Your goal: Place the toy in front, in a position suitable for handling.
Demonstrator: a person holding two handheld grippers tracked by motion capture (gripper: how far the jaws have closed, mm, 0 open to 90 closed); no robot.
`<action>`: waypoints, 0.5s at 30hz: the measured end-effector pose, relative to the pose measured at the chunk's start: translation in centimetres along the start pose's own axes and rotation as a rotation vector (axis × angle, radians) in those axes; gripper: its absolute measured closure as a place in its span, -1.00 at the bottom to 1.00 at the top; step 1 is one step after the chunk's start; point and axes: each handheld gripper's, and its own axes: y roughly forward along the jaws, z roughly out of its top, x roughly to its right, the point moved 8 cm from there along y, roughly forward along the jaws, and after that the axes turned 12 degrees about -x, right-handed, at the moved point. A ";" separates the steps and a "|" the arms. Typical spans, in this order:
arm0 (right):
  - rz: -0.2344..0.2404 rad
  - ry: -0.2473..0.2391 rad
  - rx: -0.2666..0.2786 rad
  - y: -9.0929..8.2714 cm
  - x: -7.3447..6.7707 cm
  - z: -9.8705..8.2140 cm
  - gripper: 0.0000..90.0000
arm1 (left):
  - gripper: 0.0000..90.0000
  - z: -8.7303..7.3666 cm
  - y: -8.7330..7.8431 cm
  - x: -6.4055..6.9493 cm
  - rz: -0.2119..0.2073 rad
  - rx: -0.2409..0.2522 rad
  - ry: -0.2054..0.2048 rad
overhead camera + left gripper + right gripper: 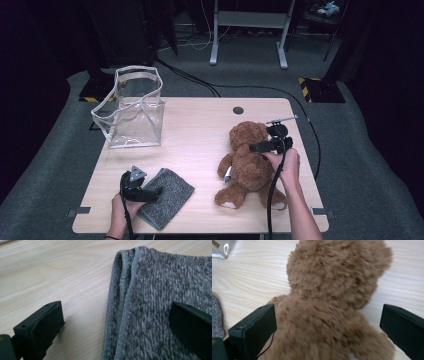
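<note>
Both grippers down on the table, jaws spread wide, nothing clamped
Left gripper (pixel 116 322) straddles folded grey cloth (pixel 160 302) edge, front-left; right gripper (pixel 328 325) spans brown teddy bear (pixel 332 290) front-right, contact seemingly none

A pale wooden table (pixel 200 130) is carrying a clear plastic bag (pixel 132 107) standing at its far left, a folded grey cloth (pixel 165 197) lying near left, and a brown teddy bear (pixel 247 162) lying right.
</note>
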 end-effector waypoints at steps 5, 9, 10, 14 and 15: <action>0.035 0.049 -0.046 1.8 -1.1 1.0 -0.98 | -1.00 0.0 0.0 0.0 -0.001 0.000 -0.002; 0.039 0.086 -0.083 3.1 -1.4 1.3 -0.94 | -1.00 0.0 0.0 0.0 -0.001 0.000 -0.003; 0.029 0.088 -0.089 3.5 -1.3 1.3 -0.92 | -1.00 0.0 0.0 0.0 -0.001 0.001 -0.003; -0.024 0.104 -0.116 4.7 -0.7 0.8 -0.72 | -1.00 0.0 0.0 0.0 -0.001 0.001 -0.003; -0.024 0.104 -0.116 4.7 -0.7 0.8 -0.72 | -1.00 0.0 0.0 0.0 -0.001 0.001 -0.003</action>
